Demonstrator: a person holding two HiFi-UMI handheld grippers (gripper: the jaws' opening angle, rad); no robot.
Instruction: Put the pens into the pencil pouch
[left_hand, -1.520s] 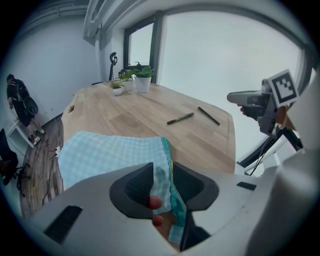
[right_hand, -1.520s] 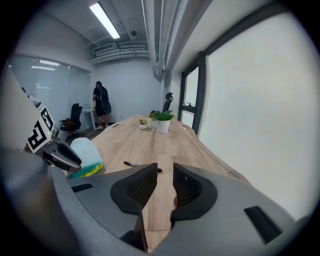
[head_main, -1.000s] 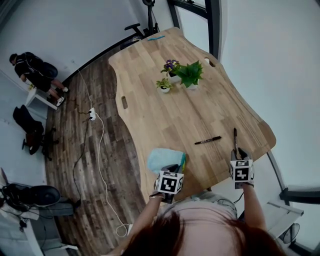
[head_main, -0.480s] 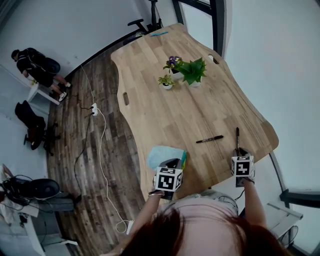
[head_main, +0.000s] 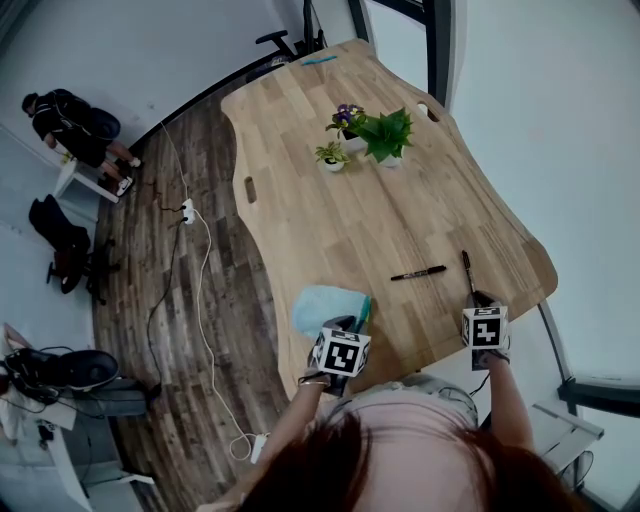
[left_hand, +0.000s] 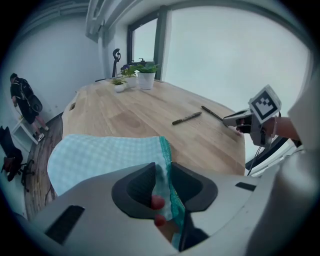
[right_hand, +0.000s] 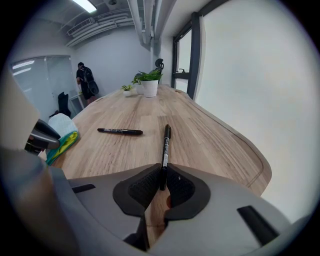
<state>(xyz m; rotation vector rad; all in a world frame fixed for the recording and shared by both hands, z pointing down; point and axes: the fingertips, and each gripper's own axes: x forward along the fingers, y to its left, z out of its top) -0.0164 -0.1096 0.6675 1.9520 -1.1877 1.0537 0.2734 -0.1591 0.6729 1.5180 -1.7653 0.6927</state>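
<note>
While the right gripper (head_main: 478, 302) has just been closing, the head view shows it on one pen (head_main: 466, 268); the other pen (head_main: 418, 272) lies loose on the bench (head_main: 330, 220). Left gripper view: the left gripper (left_hand: 162, 175) has just been opening and sits slack around the pouch (left_hand: 100, 155) edge, whose inside is hidden. Right gripper view: the pen is pinched, ready to carry.

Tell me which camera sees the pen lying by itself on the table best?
The right gripper view: the loose pen lies close, side-on and whole. In the head view the loose pen is whole but tiny. In the left gripper view it is farther off, thin and slanted.
</note>
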